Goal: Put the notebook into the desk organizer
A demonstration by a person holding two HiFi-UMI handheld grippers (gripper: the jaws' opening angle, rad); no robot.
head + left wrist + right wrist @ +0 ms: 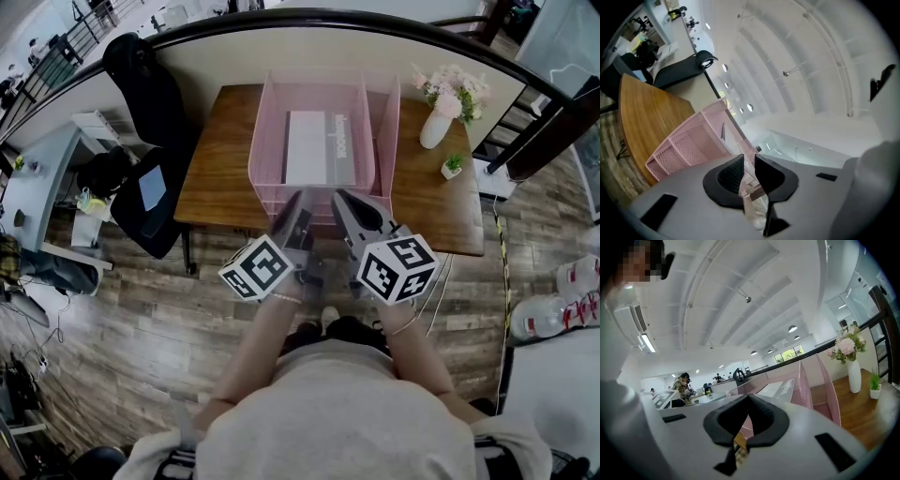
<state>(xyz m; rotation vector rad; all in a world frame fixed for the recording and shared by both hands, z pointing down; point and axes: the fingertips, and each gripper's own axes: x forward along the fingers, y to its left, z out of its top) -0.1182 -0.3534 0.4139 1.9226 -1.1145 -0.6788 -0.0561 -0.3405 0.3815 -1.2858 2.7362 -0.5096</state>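
Head view: notebook point(319, 148) lies flat in the top tray of the pink desk organizer point(265, 122).

Gripper views alone show the jaws:
- left claw point(749, 161): narrow gap, nothing in it
- right claw point(748, 397): tips together, empty

Flower vase point(436, 127) and small plant point(452, 166) stand to the right on the wooden table point(220, 169). Black chair point(145, 94) to the left, plank floor point(141, 309).

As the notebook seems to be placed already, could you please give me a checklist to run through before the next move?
1. Notebook lies flat in the desk organizer's top tray: ok.
2. Left gripper empty, jaws slightly apart: ok.
3. Right gripper empty, jaws together: ok.
4. Grippers clear of the organizer's front edge: cannot tell.
5. Vase upright, off to the side: ok.
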